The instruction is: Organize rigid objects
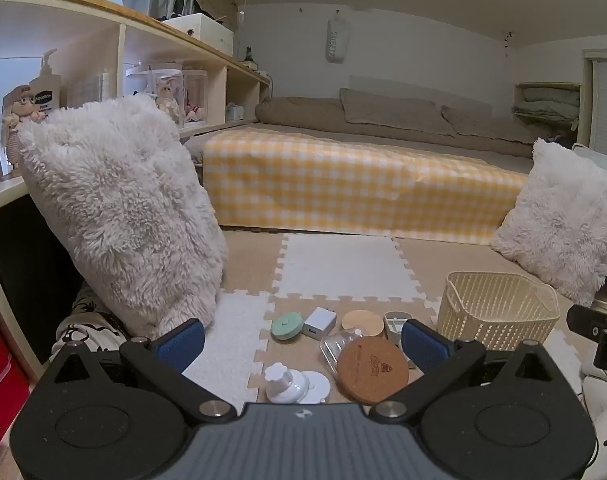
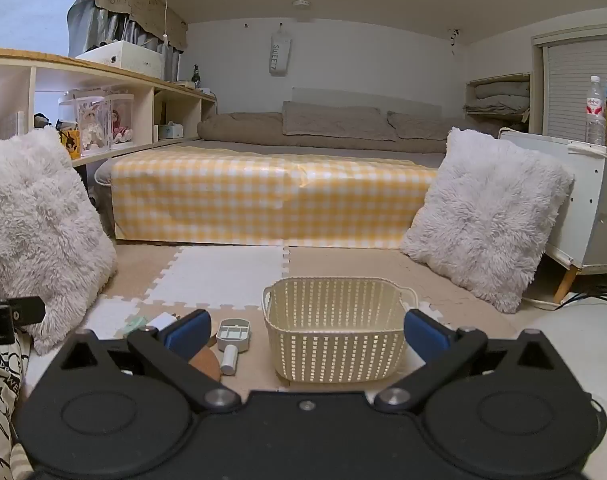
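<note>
Small rigid items lie on the foam floor mat in front of my left gripper (image 1: 303,346), which is open and holds nothing. Among them are a dark cork coaster (image 1: 372,370), a pale round coaster (image 1: 362,322), a green round case (image 1: 287,326), a white charger cube (image 1: 319,321), a clear plastic piece (image 1: 337,346), a white knob on a disc (image 1: 285,386) and a grey scoop (image 1: 395,322). A cream lattice basket (image 2: 335,344) stands empty right of them, straight ahead of my right gripper (image 2: 307,336), also open and empty. The grey scoop (image 2: 232,338) lies left of the basket.
Two fluffy white pillows (image 1: 123,216) (image 2: 487,208) lean at the left and right of the mat. A low bed with a yellow checked cover (image 2: 271,200) runs across the back. Shelves (image 1: 151,80) line the left wall; a white cabinet (image 2: 591,208) stands at the right.
</note>
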Action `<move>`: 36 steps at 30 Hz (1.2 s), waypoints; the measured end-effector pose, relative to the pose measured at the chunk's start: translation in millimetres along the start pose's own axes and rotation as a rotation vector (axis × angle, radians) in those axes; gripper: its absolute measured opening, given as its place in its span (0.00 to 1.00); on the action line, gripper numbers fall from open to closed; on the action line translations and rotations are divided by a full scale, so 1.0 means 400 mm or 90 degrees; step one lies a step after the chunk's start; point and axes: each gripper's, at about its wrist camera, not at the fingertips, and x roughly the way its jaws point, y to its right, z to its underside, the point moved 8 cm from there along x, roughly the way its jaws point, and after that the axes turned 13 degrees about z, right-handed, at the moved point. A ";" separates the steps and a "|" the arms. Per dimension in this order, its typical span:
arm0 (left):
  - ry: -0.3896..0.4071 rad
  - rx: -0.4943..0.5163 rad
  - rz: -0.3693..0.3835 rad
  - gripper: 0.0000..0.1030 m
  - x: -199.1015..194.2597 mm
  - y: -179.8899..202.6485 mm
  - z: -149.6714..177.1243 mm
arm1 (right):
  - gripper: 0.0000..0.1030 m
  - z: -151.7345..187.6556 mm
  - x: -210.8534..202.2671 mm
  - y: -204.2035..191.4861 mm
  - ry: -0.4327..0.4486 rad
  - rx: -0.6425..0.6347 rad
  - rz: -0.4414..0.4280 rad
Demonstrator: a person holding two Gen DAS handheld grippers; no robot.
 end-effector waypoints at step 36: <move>-0.006 -0.004 0.000 1.00 0.000 -0.001 0.001 | 1.00 0.001 0.002 -0.003 -0.006 -0.005 0.000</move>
